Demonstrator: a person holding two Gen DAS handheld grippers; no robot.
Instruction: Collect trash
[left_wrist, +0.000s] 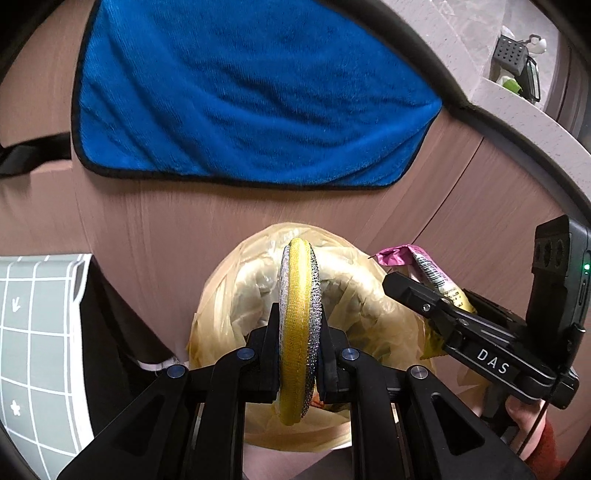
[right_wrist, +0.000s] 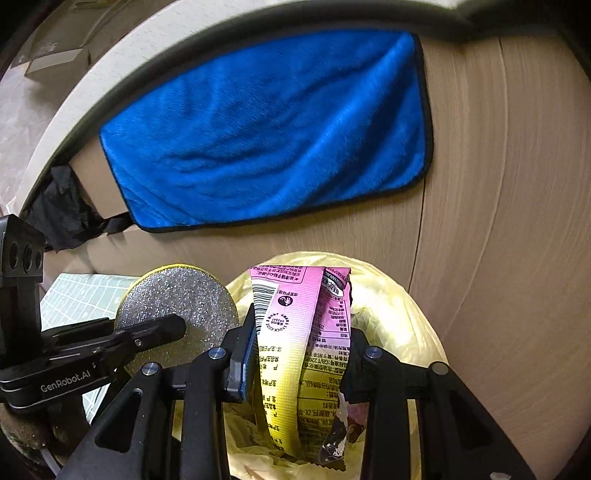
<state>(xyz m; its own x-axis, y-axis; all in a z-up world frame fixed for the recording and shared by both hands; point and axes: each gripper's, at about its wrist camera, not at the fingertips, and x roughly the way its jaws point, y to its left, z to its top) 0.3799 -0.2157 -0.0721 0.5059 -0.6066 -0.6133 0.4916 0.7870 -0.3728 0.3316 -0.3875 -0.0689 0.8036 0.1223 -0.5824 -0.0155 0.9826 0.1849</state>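
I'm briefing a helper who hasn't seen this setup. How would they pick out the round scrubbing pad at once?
Start at the big blue towel hanging on the wooden cabinet front; below it stands a bin lined with a yellowish bag. Above the bag's left side, the left tongs clamp the scrubbing pad. It is a flat disc, yellow-rimmed with a glittery silver face, unlike the pink-and-yellow printed wrapper beside it in the right tongs.

Two grippers: left gripper (left_wrist: 300, 350), right gripper (right_wrist: 301, 354). One round scouring pad (left_wrist: 300, 317), yellow rim, silver glitter faces. One pink-and-yellow snack wrapper (right_wrist: 299, 354). One bin lined with one yellowish bag (right_wrist: 391, 302). One blue cloth (left_wrist: 255, 92), black-edged, on cabinet front. One grey grid-marked panel (left_wrist: 33, 332). One dark perforated holder (left_wrist: 511, 53) on counter. One black plastic scrap (right_wrist: 62, 210).
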